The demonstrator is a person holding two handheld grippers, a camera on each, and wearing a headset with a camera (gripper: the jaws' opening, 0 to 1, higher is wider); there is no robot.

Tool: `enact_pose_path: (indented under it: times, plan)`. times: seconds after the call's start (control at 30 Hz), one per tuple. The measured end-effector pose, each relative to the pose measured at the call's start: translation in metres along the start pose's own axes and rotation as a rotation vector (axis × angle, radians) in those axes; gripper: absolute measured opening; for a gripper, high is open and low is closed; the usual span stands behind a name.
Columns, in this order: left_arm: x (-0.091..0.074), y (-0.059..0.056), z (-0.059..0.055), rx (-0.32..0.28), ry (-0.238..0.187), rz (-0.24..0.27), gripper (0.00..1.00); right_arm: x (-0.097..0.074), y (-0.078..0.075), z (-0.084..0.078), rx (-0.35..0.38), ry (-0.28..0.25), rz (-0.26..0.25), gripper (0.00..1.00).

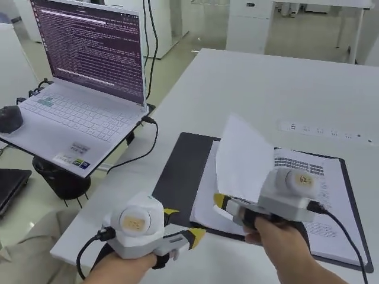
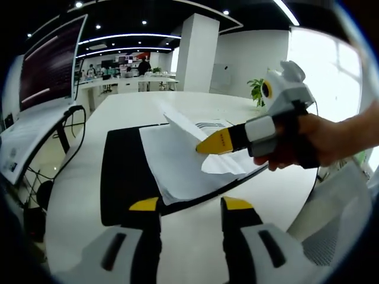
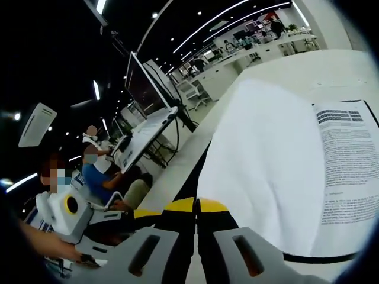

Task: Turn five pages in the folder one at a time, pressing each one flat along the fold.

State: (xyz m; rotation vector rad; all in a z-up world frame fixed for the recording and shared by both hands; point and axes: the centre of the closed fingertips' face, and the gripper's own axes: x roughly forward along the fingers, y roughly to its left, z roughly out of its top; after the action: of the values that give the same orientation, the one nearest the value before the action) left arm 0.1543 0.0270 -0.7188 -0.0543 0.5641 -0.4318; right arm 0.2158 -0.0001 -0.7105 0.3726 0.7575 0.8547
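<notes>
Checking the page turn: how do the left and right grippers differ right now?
The left gripper has its jaws open and holds nothing; the right gripper has jaws shut on the lifted page. The left sits short of the folder; the right reaches over it. Both have yellow jaw tips.

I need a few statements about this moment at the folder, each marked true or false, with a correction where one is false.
1. The right gripper is shut on a lifted page. True.
2. The left gripper grips the cover of the folder. False: its jaws stand apart with nothing between them.
3. The laptop is closed. False: it stands open, with its screen lit.
4. The sheet on the folder's right side bears printed text. True.
</notes>
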Motion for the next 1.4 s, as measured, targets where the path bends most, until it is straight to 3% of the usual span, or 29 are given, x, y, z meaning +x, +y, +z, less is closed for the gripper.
enact_pose_path:
  times: [0.23, 0.5, 0.93, 1.1, 1.23, 1.4]
  plan:
    - [-0.005, 0.002, -0.009, -0.014, 0.005, 0.013, 0.37, 0.021, 0.000, -0.018, -0.030, 0.074, -0.016, 0.00]
    - [-0.006, -0.003, -0.021, -0.026, 0.034, 0.016, 0.36, 0.043, -0.026, -0.049, -0.057, 0.197, -0.069, 0.00]
    - [-0.003, 0.001, -0.024, -0.017, 0.044, 0.016, 0.34, 0.052, -0.026, -0.052, -0.003, 0.171, -0.061, 0.00]
    - [-0.002, 0.002, -0.023, 0.003, 0.052, 0.014, 0.34, 0.056, -0.030, -0.054, -0.025, 0.173, -0.062, 0.00]
    - [-0.001, 0.002, -0.021, 0.015, 0.056, 0.013, 0.34, 0.056, -0.029, -0.053, -0.019, 0.151, -0.042, 0.00]
    - [0.003, 0.003, -0.020, 0.031, 0.067, 0.010, 0.34, 0.054, -0.020, -0.046, 0.031, 0.111, 0.016, 0.11]
